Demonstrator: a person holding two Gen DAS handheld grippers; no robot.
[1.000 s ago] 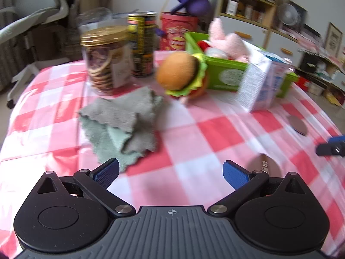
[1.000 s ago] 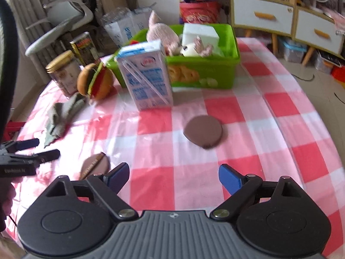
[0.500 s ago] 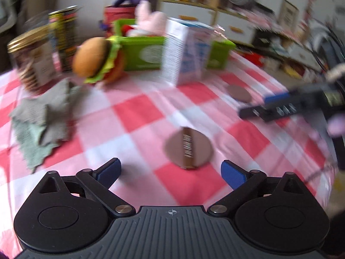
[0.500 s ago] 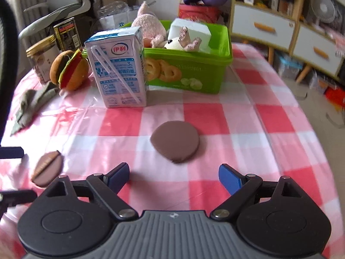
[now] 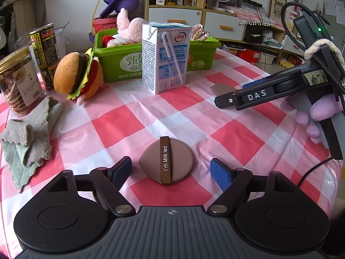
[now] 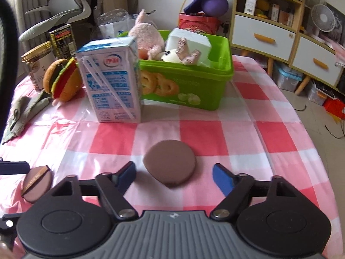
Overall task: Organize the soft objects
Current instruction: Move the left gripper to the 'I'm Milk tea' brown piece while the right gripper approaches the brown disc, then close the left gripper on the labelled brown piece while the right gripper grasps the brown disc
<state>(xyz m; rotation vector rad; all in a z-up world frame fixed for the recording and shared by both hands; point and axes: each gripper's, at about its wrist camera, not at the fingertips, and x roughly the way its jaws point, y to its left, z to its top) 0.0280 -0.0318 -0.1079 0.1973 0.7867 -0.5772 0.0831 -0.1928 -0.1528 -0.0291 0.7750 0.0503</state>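
Observation:
A brown powder puff with a "I'm Milk tea" strap (image 5: 166,160) lies on the checked tablecloth between the fingers of my open left gripper (image 5: 171,170); it also shows in the right wrist view (image 6: 37,183). A plain brown puff (image 6: 170,164) lies between the fingers of my open right gripper (image 6: 174,173); its edge shows in the left view (image 5: 222,89) behind the right gripper. A plush burger (image 5: 77,75), a grey-green cloth (image 5: 28,138) and a green bin (image 6: 185,86) holding a pink plush (image 6: 148,41) stand farther back.
A milk carton (image 5: 166,57) stands in front of the bin, also in the right view (image 6: 111,79). A cookie jar (image 5: 17,79) and a tin can (image 5: 45,49) stand at the far left. The table's right edge (image 6: 319,151) drops to the floor.
My left gripper swung right from the cloth to the strapped puff, which now lies between its fingers. My right gripper moved forward over the plain puff.

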